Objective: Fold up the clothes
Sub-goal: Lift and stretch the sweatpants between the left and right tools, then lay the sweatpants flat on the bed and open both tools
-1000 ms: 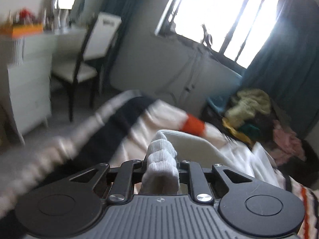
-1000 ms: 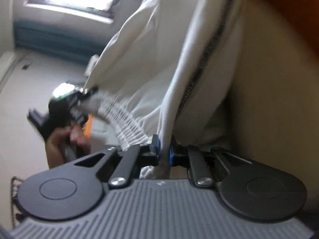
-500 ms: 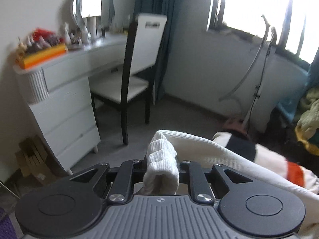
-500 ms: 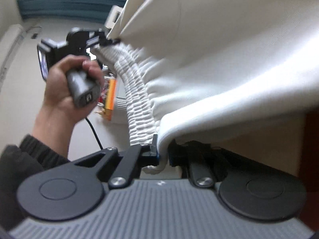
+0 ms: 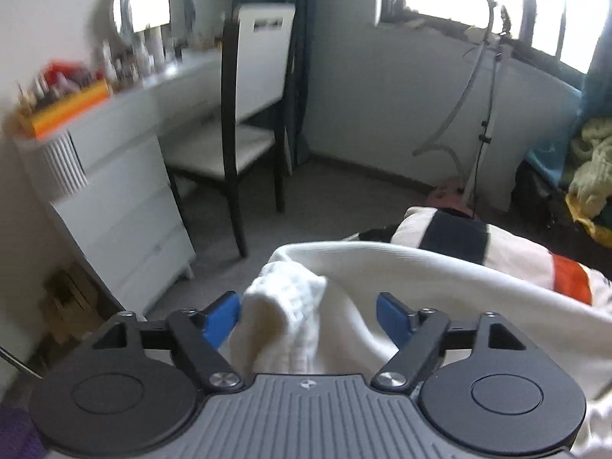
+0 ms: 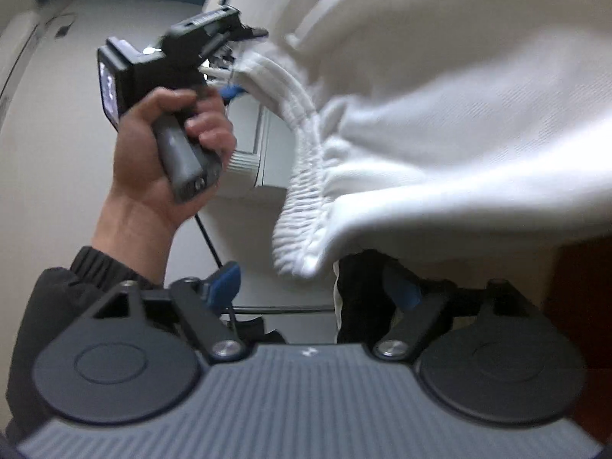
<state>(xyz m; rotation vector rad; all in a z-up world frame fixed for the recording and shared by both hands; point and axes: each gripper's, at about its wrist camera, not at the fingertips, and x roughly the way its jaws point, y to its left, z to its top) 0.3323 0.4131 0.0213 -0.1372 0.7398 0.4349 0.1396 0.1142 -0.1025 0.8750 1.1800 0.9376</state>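
— White garment [image 5: 440, 290], where is it?
— Draped over the striped blanket [image 5: 478, 237] on the bed, its ribbed waistband [image 5: 283, 317] bunched between the left gripper [image 5: 310, 315] fingers.
— Pinched?
— No. Both blue pads are spread wide; cloth only touches the left one.
— And the right gripper [image 6: 317, 290]?
— Also spread apart, a waistband corner [image 6: 302, 244] hanging just above it, unheld.
— Anything else?
— A hand [image 6: 160, 153] grips the left gripper's handle; a white dresser [image 5: 122, 199] and chair [image 5: 248, 114] stand beyond.
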